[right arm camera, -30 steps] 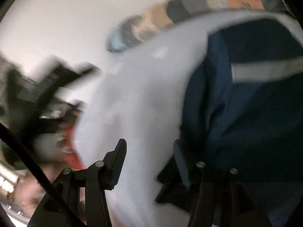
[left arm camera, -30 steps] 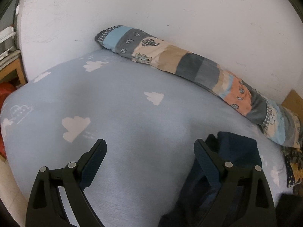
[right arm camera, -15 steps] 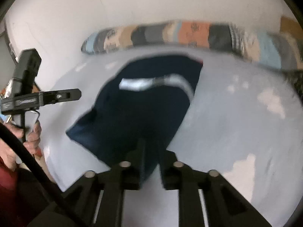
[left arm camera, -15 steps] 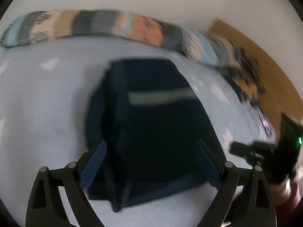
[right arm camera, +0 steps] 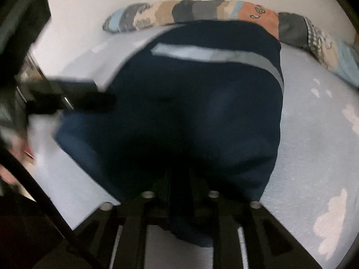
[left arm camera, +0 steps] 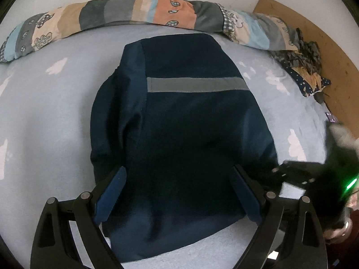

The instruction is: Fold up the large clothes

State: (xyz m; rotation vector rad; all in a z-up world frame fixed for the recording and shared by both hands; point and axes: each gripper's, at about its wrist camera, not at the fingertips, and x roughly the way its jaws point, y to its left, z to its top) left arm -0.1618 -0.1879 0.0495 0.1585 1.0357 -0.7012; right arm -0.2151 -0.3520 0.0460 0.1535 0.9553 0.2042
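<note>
A dark navy garment with a grey band lies folded into a block on the light blue bed sheet. My left gripper is open, its two fingers spread wide above the garment's near edge, holding nothing. My right gripper is shut on the garment's near edge, with the navy cloth filling the view ahead. The right gripper also shows in the left wrist view at the garment's right corner. The left gripper shows blurred in the right wrist view.
A long patchwork bolster lies along the white wall at the back. A dark patterned cloth heap sits at the back right beside a brown board. A small purple item lies near the bed's right edge.
The left gripper swung right from bare sheet to over the garment and stayed open. The right gripper went from open to shut on the garment's near edge and moved closer in.
</note>
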